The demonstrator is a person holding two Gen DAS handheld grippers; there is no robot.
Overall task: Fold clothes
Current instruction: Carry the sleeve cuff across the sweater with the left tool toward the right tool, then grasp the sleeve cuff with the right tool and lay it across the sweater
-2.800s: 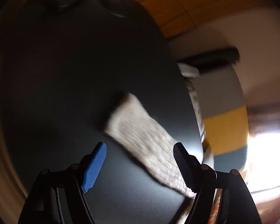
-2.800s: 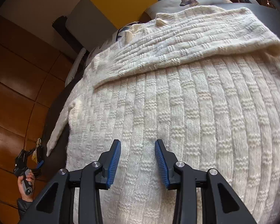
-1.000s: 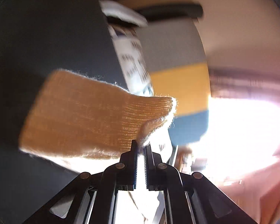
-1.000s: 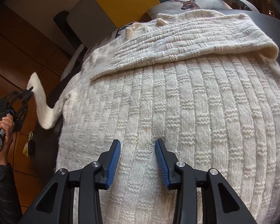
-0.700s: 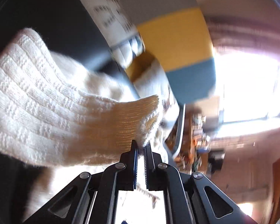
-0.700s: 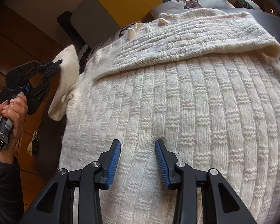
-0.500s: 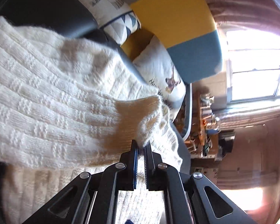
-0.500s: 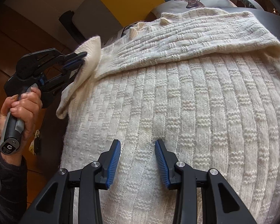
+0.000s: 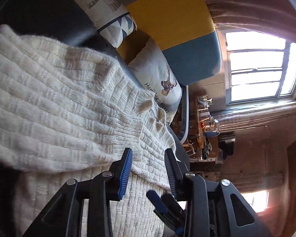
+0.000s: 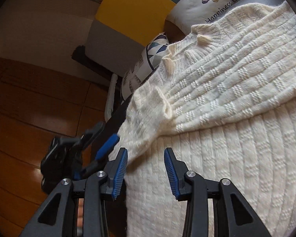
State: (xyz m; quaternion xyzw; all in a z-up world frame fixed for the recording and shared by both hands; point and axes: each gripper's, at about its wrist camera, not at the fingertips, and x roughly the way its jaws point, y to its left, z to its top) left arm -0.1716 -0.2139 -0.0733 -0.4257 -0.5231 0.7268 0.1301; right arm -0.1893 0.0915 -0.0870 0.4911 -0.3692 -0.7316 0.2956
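A cream cable-knit sweater (image 9: 49,102) lies flat on a dark padded surface (image 9: 45,15). One sleeve (image 9: 73,130) is folded across its chest, with the cuff just ahead of my left gripper (image 9: 148,167). That gripper stands open with nothing between its fingers. My right gripper (image 10: 146,169) is open too and hovers over the sweater's body (image 10: 236,167), near its left edge. Both sleeves (image 10: 227,90) lie crossed below the collar. Each gripper shows in the other's view: the left gripper (image 10: 105,133), blurred, and the right gripper (image 9: 157,196).
A deer-print pillow (image 10: 207,0) and a geometric pillow (image 10: 148,59) lean on a yellow, blue and grey backrest (image 9: 171,15) behind the sweater. Wooden floor (image 10: 39,108) lies to the left. A bright window (image 9: 256,65) and a cluttered shelf (image 9: 205,122) stand beyond.
My left gripper carried the sleeve cuff up and across onto the sweater's chest, then opened and let it go. My right gripper shifted towards the sweater's left edge and stayed open.
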